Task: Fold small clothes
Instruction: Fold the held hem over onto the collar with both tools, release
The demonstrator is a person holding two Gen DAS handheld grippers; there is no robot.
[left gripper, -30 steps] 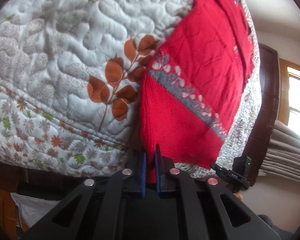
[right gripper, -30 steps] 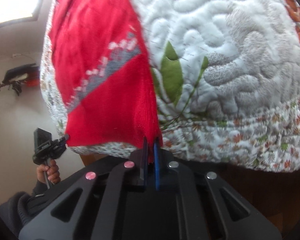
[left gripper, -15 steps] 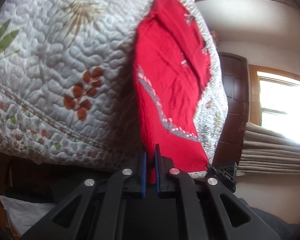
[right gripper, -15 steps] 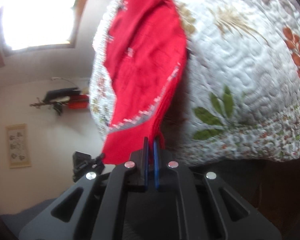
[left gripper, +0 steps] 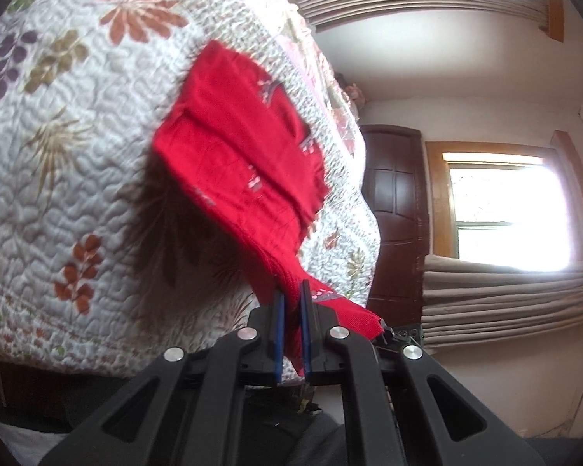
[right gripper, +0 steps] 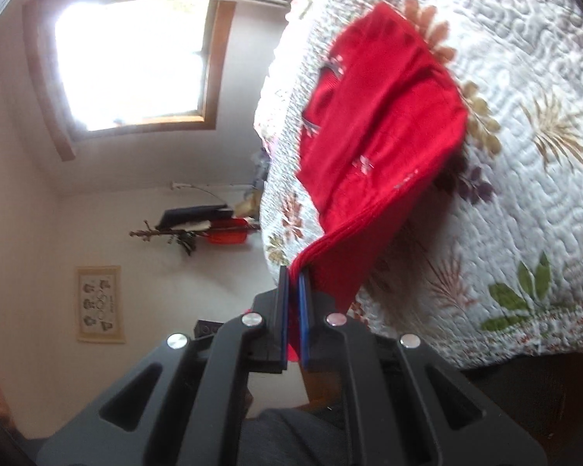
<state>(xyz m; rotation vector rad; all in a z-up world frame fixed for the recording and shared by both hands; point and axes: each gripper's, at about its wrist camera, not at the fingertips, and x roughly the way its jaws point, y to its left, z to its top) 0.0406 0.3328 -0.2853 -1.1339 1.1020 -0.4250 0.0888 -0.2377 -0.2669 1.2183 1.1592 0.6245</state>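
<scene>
A small red knit garment (left gripper: 248,163) with grey and white pattern marks lies partly on a quilted floral bedspread (left gripper: 70,147). Its near edge is lifted off the bed and bunched. My left gripper (left gripper: 292,299) is shut on one corner of that edge. My right gripper (right gripper: 294,283) is shut on the other corner, where the red garment (right gripper: 381,132) rises from the bedspread (right gripper: 524,202) in layered folds. The far part rests flat on the quilt, casting a dark shadow under the raised cloth.
The bed's edge drops off near both grippers. A dark wooden door (left gripper: 392,213) and a bright window with curtains (left gripper: 505,209) stand beyond the bed. On the other side are a window (right gripper: 132,58), a wall shelf (right gripper: 198,221) and a framed picture (right gripper: 99,303).
Both grippers have lifted the held edge up and carried it forward over the bed. The garment now looks shorter and more doubled over, and more of the room shows.
</scene>
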